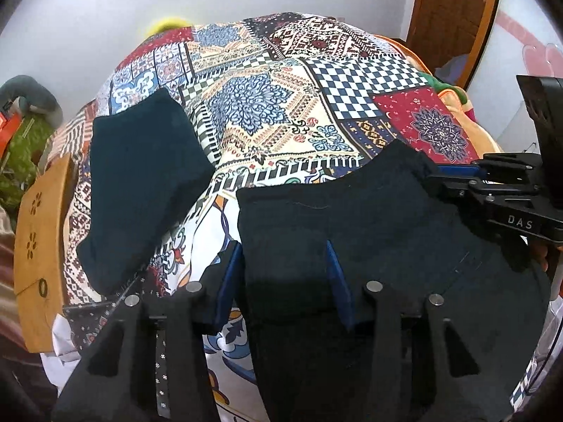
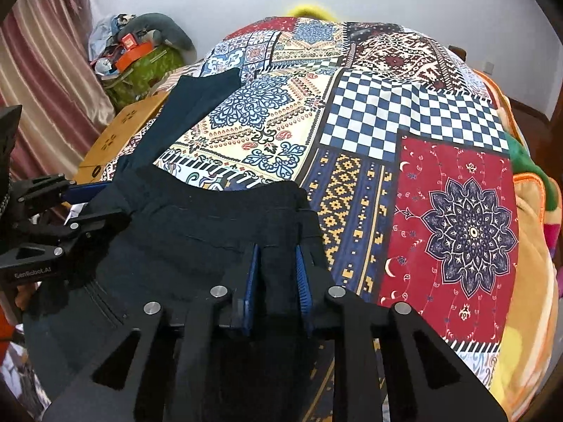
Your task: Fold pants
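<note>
Dark navy pants (image 1: 352, 211) lie on a patchwork bedspread (image 1: 267, 105). The waist part is near me; a leg (image 1: 140, 183) stretches away to the far left. My left gripper (image 1: 285, 267) has its blue pads wide apart with the pants' left edge between them. My right gripper (image 2: 278, 267) is shut on the pants' right waist corner (image 2: 274, 211), cloth bunched between its blue pads. It also shows in the left wrist view (image 1: 454, 176) at the pants' right edge. The left gripper shows in the right wrist view (image 2: 81, 207) at the pants' left edge.
A wooden bed frame (image 1: 38, 246) runs along the left side. A pile of clutter on a green bag (image 2: 140, 59) sits by a striped curtain (image 2: 42, 70). An orange blanket (image 2: 535, 211) lies along the bed's right side. A wooden door (image 1: 454, 3) stands at the far right.
</note>
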Demonstrator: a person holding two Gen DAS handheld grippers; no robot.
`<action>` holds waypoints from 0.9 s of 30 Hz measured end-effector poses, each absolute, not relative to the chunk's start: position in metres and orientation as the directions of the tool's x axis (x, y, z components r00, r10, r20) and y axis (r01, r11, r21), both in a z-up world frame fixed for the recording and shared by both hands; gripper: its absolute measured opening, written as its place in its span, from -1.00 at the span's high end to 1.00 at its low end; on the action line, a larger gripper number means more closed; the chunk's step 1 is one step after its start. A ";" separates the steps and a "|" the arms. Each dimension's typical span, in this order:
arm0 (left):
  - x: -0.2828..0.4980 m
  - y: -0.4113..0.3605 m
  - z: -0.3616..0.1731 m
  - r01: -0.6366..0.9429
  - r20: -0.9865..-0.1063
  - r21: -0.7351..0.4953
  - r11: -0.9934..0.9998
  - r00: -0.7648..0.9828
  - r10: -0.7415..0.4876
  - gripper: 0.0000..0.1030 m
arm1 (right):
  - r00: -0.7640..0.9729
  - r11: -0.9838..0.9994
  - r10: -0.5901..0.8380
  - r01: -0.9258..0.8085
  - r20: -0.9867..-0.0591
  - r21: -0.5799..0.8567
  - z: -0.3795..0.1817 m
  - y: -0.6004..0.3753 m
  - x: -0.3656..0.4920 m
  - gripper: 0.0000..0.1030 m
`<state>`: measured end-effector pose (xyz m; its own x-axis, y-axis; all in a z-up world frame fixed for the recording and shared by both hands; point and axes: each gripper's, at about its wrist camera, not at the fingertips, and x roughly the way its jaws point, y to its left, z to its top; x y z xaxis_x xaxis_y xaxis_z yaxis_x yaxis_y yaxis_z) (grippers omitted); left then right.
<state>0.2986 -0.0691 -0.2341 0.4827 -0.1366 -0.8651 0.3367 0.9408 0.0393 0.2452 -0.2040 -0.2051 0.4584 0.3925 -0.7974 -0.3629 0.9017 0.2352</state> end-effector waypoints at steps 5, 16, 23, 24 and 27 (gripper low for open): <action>0.300 -0.070 -0.236 0.330 -0.864 0.059 0.942 0.490 -0.117 -0.12 | 0.458 0.909 0.365 -0.364 -0.811 0.204 -0.205 -0.203 0.243 0.69; 0.268 -0.045 -0.184 0.254 -0.813 -0.020 0.967 0.559 -0.164 -0.47 | 0.569 0.931 0.274 -0.359 -0.776 0.066 -0.148 -0.206 0.206 0.01; 0.245 -0.038 -0.189 0.247 -0.833 -0.059 0.967 0.521 -0.184 -0.78 | 0.567 0.918 0.336 -0.374 -0.752 0.128 -0.137 -0.209 0.176 -0.63; 0.243 -0.037 -0.194 0.250 -0.842 -0.073 0.966 0.504 -0.193 -0.78 | 0.560 0.918 0.345 -0.371 -0.753 0.144 -0.141 -0.210 0.172 -0.63; 0.244 -0.038 -0.216 0.255 -0.875 -0.101 0.962 0.438 -0.208 -0.78 | 0.506 0.911 0.368 -0.364 -0.780 0.193 -0.157 -0.214 0.170 -0.63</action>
